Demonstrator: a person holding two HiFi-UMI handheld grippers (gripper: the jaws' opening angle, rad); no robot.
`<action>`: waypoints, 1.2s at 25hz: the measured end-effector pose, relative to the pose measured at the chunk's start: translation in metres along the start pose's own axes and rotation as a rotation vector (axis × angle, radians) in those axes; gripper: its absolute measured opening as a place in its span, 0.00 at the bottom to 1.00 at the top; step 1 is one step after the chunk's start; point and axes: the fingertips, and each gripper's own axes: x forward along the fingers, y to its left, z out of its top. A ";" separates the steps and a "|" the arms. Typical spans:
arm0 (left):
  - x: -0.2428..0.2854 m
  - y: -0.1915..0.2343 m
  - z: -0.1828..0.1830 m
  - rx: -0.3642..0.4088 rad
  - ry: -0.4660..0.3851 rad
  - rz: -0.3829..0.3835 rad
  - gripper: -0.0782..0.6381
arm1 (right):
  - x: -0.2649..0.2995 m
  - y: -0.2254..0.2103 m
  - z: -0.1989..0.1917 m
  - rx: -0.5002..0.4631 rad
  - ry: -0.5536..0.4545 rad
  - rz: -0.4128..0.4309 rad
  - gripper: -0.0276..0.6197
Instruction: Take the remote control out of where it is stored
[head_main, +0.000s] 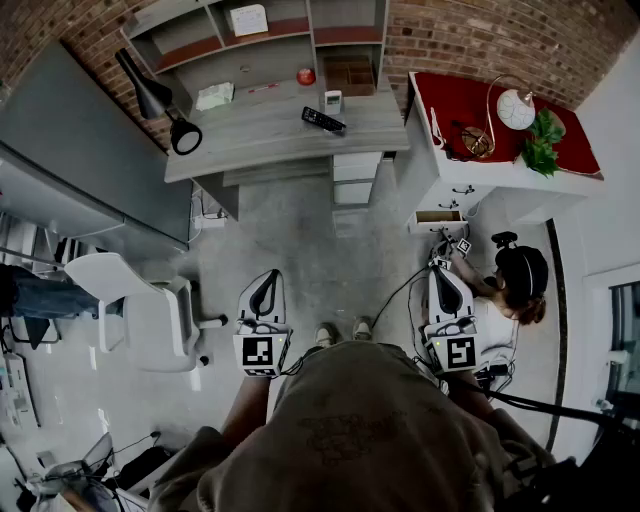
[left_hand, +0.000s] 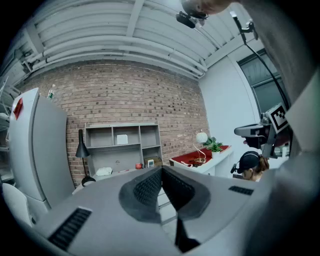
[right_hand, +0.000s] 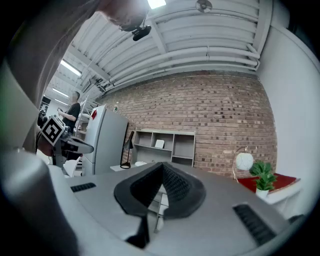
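The head view looked steeply down from above the person, well back from the tabletop (head_main: 260, 125). The gripper views rode the left tool (head_main: 266, 285) and right tool (head_main: 445, 275), facing roughly level. All three shared the distant shelf unit (head_main: 255, 40).

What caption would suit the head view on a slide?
Left tool and right tool shut and empty, well short of the gray desk bearing a black remote control.
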 end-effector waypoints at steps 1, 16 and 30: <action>0.003 0.000 -0.001 0.004 0.001 0.001 0.12 | 0.002 -0.002 -0.001 0.000 0.001 0.003 0.06; 0.022 -0.007 0.008 0.035 -0.008 -0.004 0.12 | 0.017 -0.020 -0.008 0.031 -0.014 0.024 0.06; 0.033 -0.011 0.012 0.057 0.012 0.026 0.12 | 0.033 -0.046 -0.026 0.022 0.029 0.032 0.06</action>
